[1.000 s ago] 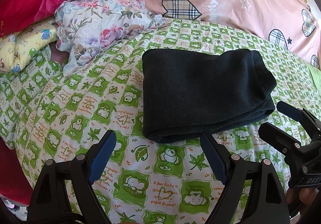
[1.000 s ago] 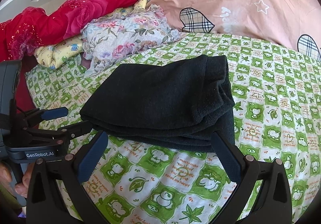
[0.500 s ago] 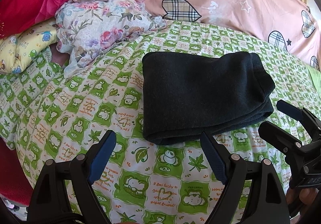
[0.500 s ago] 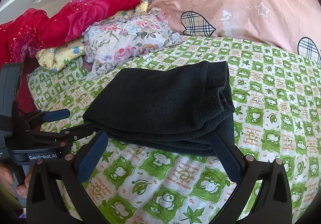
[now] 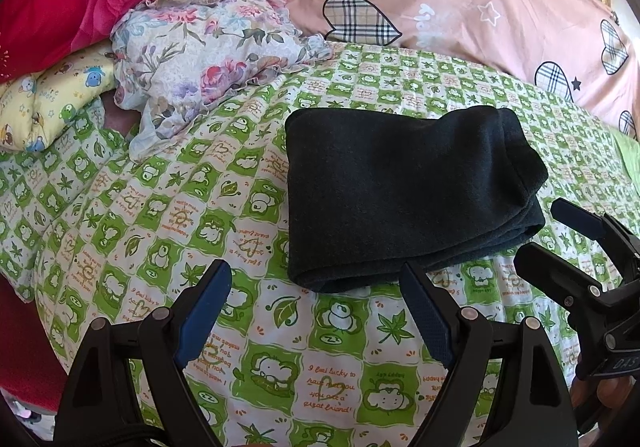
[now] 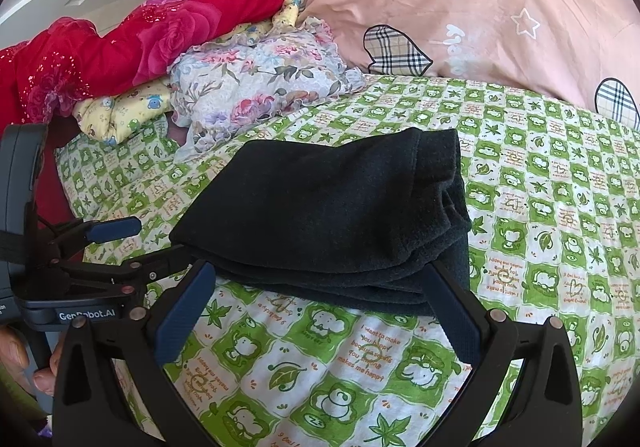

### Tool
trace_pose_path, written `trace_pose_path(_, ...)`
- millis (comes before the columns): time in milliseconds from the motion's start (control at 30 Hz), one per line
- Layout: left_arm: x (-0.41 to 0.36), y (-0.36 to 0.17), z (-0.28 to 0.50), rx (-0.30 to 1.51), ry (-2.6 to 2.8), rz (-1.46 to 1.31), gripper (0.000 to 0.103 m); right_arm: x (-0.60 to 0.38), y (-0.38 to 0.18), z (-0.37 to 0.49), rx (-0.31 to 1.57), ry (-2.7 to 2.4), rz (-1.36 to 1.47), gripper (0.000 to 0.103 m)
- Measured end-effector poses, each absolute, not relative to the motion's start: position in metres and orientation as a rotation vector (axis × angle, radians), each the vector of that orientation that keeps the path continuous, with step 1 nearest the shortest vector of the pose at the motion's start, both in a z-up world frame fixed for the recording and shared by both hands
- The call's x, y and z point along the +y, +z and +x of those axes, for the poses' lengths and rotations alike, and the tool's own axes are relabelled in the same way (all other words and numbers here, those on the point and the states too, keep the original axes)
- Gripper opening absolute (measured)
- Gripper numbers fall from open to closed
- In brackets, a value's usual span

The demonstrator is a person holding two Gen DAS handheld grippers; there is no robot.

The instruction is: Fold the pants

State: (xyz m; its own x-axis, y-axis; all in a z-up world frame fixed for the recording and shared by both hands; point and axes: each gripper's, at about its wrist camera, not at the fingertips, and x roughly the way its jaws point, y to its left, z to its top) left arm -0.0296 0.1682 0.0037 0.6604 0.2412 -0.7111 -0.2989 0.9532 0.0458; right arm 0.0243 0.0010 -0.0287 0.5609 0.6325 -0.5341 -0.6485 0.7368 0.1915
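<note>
Both wrist views are bright and evenly lit by soft daylight, colours vivid, with no harsh glare. The dark folded pants [image 5: 404, 191] show little inner detail, and only a thin soft shadow lies under their near edge on the green checked bedsheet [image 5: 160, 207]. Fisheye distortion bends the bed's pattern hard toward the rims, and black vignetting fills the corners, heaviest at 11 and 1 o'clock. The pink quilt [image 6: 480, 7] at 12 o'clock looks slightly washed out. Focus is sharp at centre and softer at the edges.
</note>
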Motion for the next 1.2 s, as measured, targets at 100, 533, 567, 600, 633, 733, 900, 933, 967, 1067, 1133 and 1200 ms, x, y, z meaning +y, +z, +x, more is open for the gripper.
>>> trace_pose_path(100,0.169,0.005,-0.029,0.79,0.31,-0.072,0.086,0.002,-0.028,0.024,0.617,0.755,-0.028,0.103)
trace_pose_path(533,0.17,0.012,-0.022,0.782,0.31,-0.064,0.086,0.003,-0.014,0.03,0.594,0.753,-0.035,0.103)
trace_pose_path(567,0.171,0.012,-0.021,0.781,0.313,-0.064,0.086,0.002,-0.014,0.03,0.593,0.754,-0.036,0.103)
trace_pose_path(600,0.171,0.012,-0.021,0.781,0.314,-0.064,0.087,0.003,-0.013,0.03,0.592,0.755,-0.036,0.103)
trace_pose_path(633,0.171,0.012,-0.021,0.78,0.312,-0.064,0.087,0.003,-0.013,0.031,0.591,0.756,-0.036,0.103)
trace_pose_path(733,0.172,0.014,-0.019,0.774,0.31,-0.064,0.087,0.005,-0.01,0.032,0.587,0.757,-0.043,0.103)
trace_pose_path(900,0.173,0.018,-0.016,0.763,0.317,-0.058,0.087,0.004,-0.008,0.036,0.586,0.749,-0.045,0.103)
trace_pose_path(933,0.173,0.017,-0.016,0.764,0.318,-0.059,0.087,0.003,-0.009,0.037,0.59,0.746,-0.043,0.103)
trace_pose_path(967,0.173,0.017,-0.015,0.767,0.318,-0.059,0.087,0.002,-0.01,0.038,0.595,0.741,-0.042,0.103)
trace_pose_path(1067,0.173,0.016,-0.014,0.77,0.321,-0.058,0.087,-0.002,-0.013,0.04,0.606,0.732,-0.029,0.103)
trace_pose_path(1133,0.173,0.016,-0.014,0.769,0.32,-0.059,0.087,-0.004,-0.013,0.041,0.61,0.727,-0.022,0.103)
trace_pose_path(1200,0.173,0.016,-0.013,0.769,0.319,-0.058,0.087,-0.005,-0.013,0.042,0.61,0.721,-0.02,0.103)
